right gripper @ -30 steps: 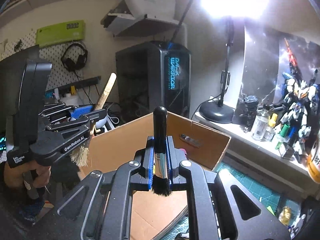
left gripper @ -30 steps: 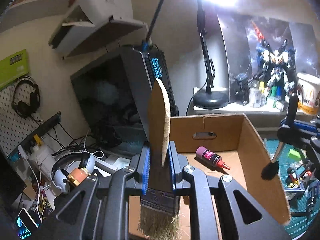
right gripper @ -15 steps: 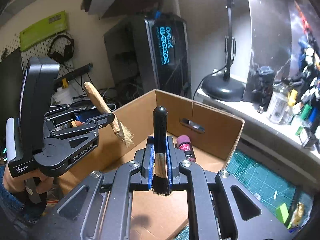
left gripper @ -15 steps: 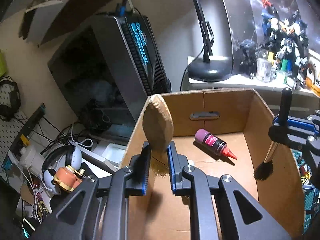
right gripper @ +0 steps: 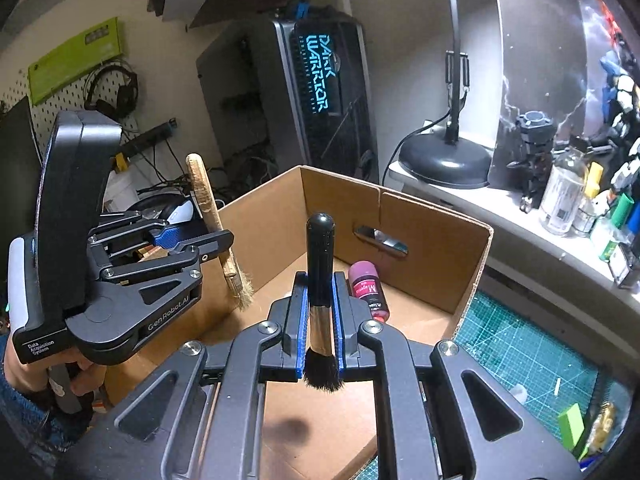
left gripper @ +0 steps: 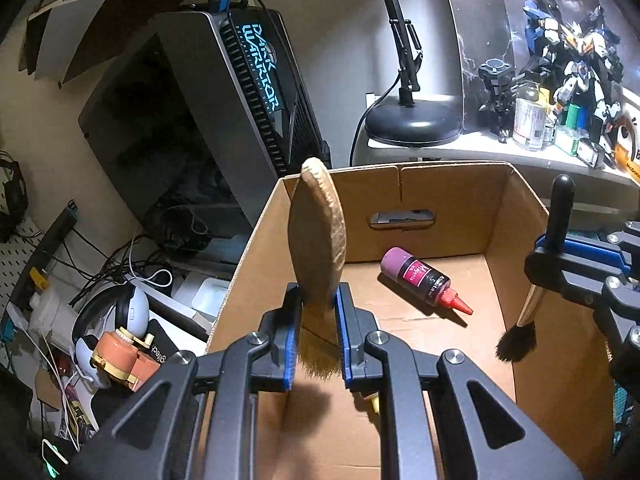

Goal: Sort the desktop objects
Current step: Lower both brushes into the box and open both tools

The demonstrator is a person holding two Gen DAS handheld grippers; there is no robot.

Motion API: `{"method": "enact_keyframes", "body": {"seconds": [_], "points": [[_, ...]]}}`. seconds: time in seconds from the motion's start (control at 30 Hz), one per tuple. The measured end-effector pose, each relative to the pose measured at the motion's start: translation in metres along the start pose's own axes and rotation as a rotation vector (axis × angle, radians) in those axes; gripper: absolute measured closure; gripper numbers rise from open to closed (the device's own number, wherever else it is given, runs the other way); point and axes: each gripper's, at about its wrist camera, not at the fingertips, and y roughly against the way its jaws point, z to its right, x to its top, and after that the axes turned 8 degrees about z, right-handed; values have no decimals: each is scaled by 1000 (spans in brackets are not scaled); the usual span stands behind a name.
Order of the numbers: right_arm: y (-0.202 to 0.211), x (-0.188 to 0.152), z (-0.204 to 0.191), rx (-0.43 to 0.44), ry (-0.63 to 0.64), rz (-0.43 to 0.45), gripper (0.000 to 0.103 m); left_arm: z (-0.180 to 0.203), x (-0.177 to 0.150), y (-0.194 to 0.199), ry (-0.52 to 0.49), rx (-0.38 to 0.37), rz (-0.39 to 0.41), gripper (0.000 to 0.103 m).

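Note:
My left gripper (left gripper: 318,320) is shut on a flat wooden brush (left gripper: 318,232), handle up and pale bristles hanging down over the left side of the open cardboard box (left gripper: 440,196). My right gripper (right gripper: 320,320) is shut on a black round brush (right gripper: 320,248), also handle up, over the box's right side. A magenta bottle with a red tip (left gripper: 420,278) lies on the box floor. In the right wrist view the left gripper (right gripper: 220,240) holds the wooden brush (right gripper: 204,192) beside the box's left wall. The right gripper (left gripper: 548,256) shows at the left wrist view's right edge.
A dark PC tower (left gripper: 224,92) stands behind the box's left corner, and a black desk lamp base (left gripper: 412,120) behind its back wall. Model robots and small bottles (left gripper: 568,64) fill the shelf at the right. Right of the box lies a green cutting mat (right gripper: 520,352); headphones and cables (left gripper: 116,320) clutter the left.
Both grippers have moved forward and down and tipped downward, so they now hang over the open box. Each still holds its brush.

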Motion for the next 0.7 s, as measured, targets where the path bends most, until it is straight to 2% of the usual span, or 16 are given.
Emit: {"method": "enact_keyframes", "body": {"seconds": [0.13,0.17,0.2,0.23,0.27,0.33,0.47,0.7], "points": [[-2,-1,1,-2,-8,-3,86,-1,0,-1,13,5,-5,82],[-2,-2,1,-6,-5,3,75,-2,0,0,17,12,-2,68],[-2,-2,1,-9,-2,8,71,-3,-1,2,19,25,7,57],[-1,-3,1,-12,-2,11,71,-4,-1,4,21,34,17,34],[-1,-3,1,-16,-1,13,71,-5,-1,6,25,35,30,22],[0,-4,2,-7,-12,12,71,-7,0,11,34,38,55,20],[2,-4,3,-7,-17,18,71,-12,1,15,51,44,53,14],[8,-3,2,-11,-8,24,71,-13,0,17,53,45,56,14]]}}
